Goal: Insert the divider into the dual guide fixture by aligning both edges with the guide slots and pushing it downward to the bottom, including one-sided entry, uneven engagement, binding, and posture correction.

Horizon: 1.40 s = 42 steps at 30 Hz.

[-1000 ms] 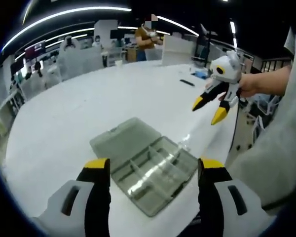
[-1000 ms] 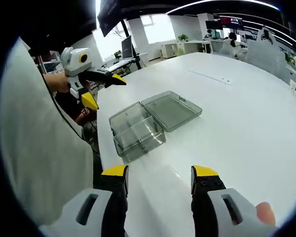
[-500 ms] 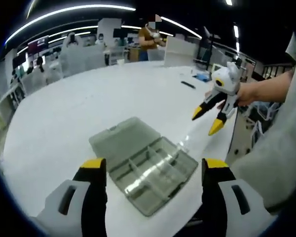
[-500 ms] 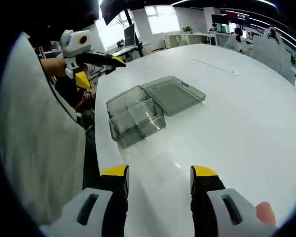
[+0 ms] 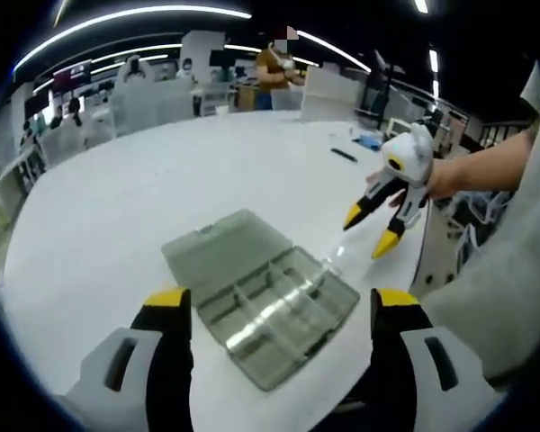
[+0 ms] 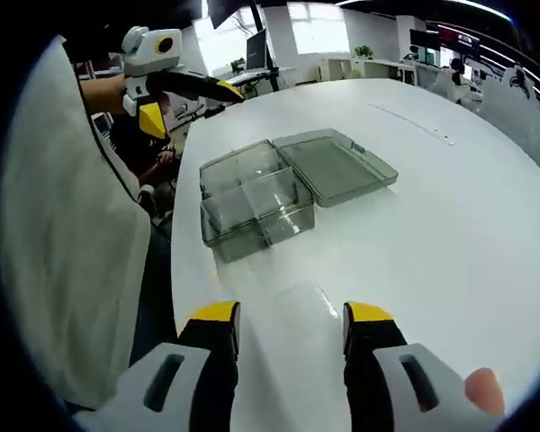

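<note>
A smoky grey compartment box (image 5: pixel 274 306) lies open on the white table (image 5: pixel 144 198), its lid (image 5: pixel 223 250) flat beside it. In the right gripper view the same box (image 6: pixel 250 205) and lid (image 6: pixel 340 165) lie ahead. A clear flat divider (image 6: pixel 299 301) rests on the table just in front of my right gripper (image 6: pixel 292 315), which is open and holds nothing. The divider (image 5: pixel 336 261) lies right of the box, under the incoming right gripper (image 5: pixel 372 229). My left gripper (image 5: pixel 279 306) is open above the box's near side, and appears as an open gripper (image 6: pixel 189 106) at upper left.
The table edge (image 5: pixel 414 270) runs close on the right, beside the person's grey clothing (image 6: pixel 63 270). A dark small object (image 5: pixel 342 154) lies farther back on the table. A person (image 5: pixel 274 65) and chairs stand at the far side. Monitors (image 6: pixel 256 49) sit behind.
The right gripper has dropped lower and nearer the box's right end. In the right gripper view the box has drawn closer. Both grippers stay open.
</note>
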{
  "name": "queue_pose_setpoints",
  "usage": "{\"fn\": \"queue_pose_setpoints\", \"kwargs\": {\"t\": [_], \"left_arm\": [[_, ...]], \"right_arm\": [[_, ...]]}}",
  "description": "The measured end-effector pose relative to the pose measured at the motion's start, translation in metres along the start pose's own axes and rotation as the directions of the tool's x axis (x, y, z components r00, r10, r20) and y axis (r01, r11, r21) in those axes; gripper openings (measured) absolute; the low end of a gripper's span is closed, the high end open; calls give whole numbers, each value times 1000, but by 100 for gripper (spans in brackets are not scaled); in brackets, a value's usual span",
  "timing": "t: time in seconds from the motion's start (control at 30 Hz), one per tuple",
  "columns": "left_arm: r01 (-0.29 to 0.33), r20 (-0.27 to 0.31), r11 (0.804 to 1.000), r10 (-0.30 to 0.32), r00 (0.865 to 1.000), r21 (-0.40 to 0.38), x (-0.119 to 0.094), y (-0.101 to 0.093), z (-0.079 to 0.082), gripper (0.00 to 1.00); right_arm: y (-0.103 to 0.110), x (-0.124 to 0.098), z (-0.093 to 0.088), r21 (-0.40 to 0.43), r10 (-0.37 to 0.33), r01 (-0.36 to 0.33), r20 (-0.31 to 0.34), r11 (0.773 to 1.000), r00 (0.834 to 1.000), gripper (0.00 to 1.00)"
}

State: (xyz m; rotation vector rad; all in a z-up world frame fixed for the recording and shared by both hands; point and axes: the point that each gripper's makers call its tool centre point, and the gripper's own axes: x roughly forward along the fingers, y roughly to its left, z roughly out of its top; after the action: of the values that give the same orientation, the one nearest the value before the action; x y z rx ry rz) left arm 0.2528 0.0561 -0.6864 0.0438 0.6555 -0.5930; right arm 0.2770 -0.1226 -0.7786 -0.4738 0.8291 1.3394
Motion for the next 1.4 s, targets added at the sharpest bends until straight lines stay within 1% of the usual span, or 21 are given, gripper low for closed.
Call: {"fn": "queue_pose_setpoints", "kwargs": {"t": [0.3, 0.4, 0.47, 0.63, 0.87, 1.17, 1.33, 1.4], "left_arm": [[-4, -5, 1000, 4, 1000, -11, -4, 3, -4, 79], [-6, -8, 1000, 6, 1000, -10, -5, 3, -5, 79], [-8, -6, 1000, 8, 1000, -13, -6, 4, -4, 79], [-3, 3, 999, 3, 1000, -40, -7, 3, -3, 79], [-15, 9, 999, 16, 1000, -44, -10, 6, -4, 79], [-18, 3, 998, 18, 1000, -56, -12, 2, -8, 79], [-18, 1, 998, 18, 1000, -58, -13, -1, -8, 79], [-19, 2, 998, 19, 1000, -58, -14, -1, -7, 79]], "right_arm": [[2, 12, -6, -66, 15, -18, -47, 998, 999, 41], [2, 15, -6, -84, 18, -23, -50, 996, 999, 40], [2, 17, -6, -109, 18, -25, -65, 994, 998, 40], [1, 21, -6, -126, 31, -40, -75, 991, 997, 40], [-2, 23, -9, -166, 40, -57, -102, 984, 994, 38], [2, 27, -13, -222, 45, -77, -144, 972, 989, 36], [1, 28, -10, -243, 40, -74, -140, 967, 989, 35], [0, 29, -11, -256, 36, -74, -150, 964, 988, 34]]}}
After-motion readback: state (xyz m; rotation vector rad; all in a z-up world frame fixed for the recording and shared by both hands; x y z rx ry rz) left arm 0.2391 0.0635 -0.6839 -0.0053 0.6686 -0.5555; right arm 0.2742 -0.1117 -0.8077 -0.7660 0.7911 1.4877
